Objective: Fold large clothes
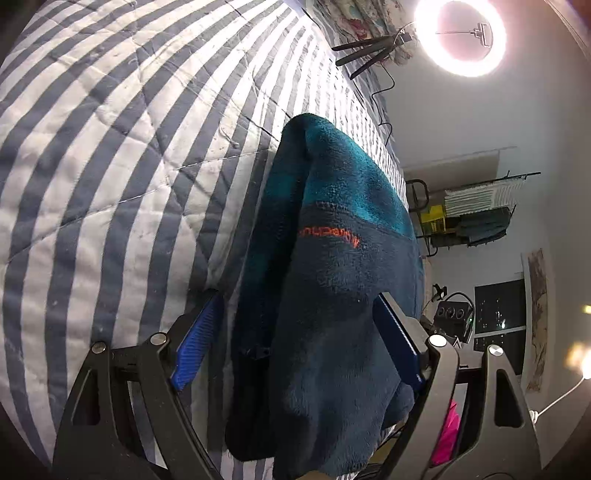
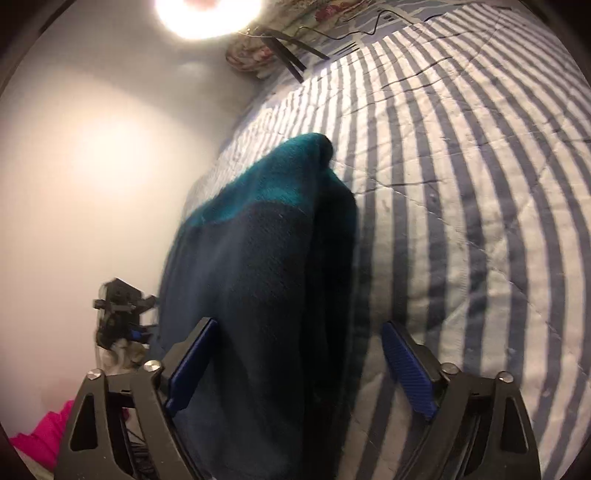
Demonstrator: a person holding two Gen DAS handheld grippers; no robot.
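The left gripper (image 1: 295, 343) is rolled onto its side above the striped quilt (image 1: 110, 155), its blue fingers (image 1: 195, 343) spread wide, with the fleece jacket (image 1: 332, 277) lying in the gap between them; neither pad visibly pinches the cloth. The right gripper (image 2: 299, 365) is tilted the opposite way, its jaws equally wide, and the same jacket (image 2: 266, 266) runs between its pads (image 2: 406, 365). In both views the folded jacket's long axis runs straight ahead from the fingers, navy part nearest, teal end pointing away towards the ring light (image 1: 460, 35).
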